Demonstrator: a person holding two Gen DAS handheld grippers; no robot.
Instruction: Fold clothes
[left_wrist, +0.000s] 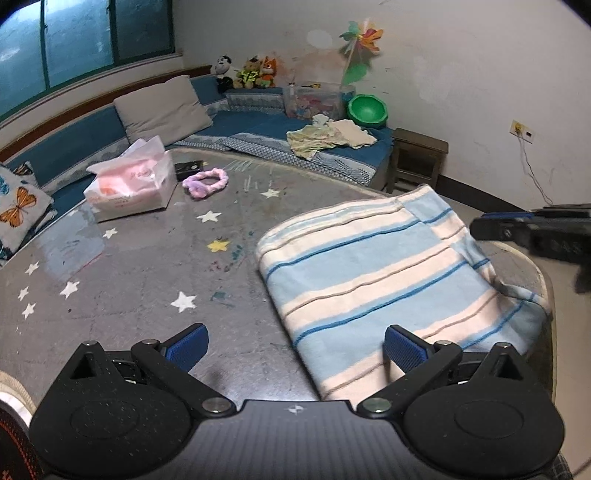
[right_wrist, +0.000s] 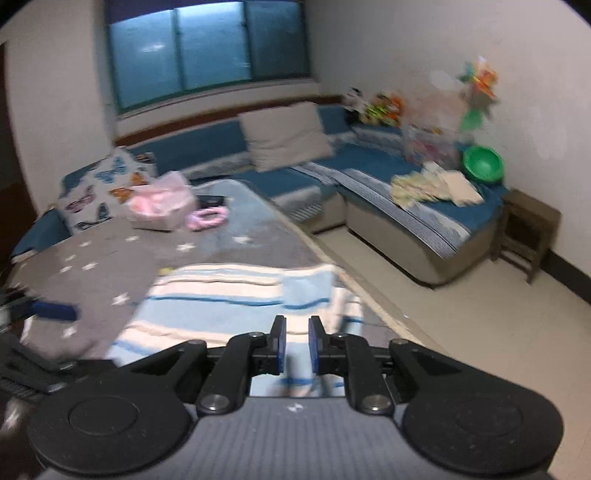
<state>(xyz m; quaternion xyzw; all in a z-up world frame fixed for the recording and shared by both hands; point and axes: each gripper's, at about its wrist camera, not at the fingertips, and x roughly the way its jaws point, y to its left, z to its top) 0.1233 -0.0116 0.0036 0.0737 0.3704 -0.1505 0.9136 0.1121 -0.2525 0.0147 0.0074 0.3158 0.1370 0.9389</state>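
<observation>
A folded cloth (left_wrist: 388, 266) with light blue, white and thin dark blue stripes lies on the right part of the grey star-patterned table (left_wrist: 147, 277), reaching its right edge. My left gripper (left_wrist: 295, 349) is open wide at the cloth's near edge, its right fingertip (left_wrist: 402, 350) over the fabric and the left one over bare table. My right gripper (right_wrist: 296, 343) hovers over the cloth (right_wrist: 221, 295), jaws a narrow gap apart with nothing pinched between them. In the left wrist view the right gripper (left_wrist: 476, 227) shows at the cloth's far right side.
A pink tissue box (left_wrist: 133, 184), a purple headband (left_wrist: 207, 181) and a small black device (left_wrist: 188, 168) sit at the table's far side. Beyond them a blue sofa (left_wrist: 258, 125) carries loose clothes (left_wrist: 332, 136) and a green bowl (left_wrist: 367, 110). A wooden stool (left_wrist: 417, 158) stands right.
</observation>
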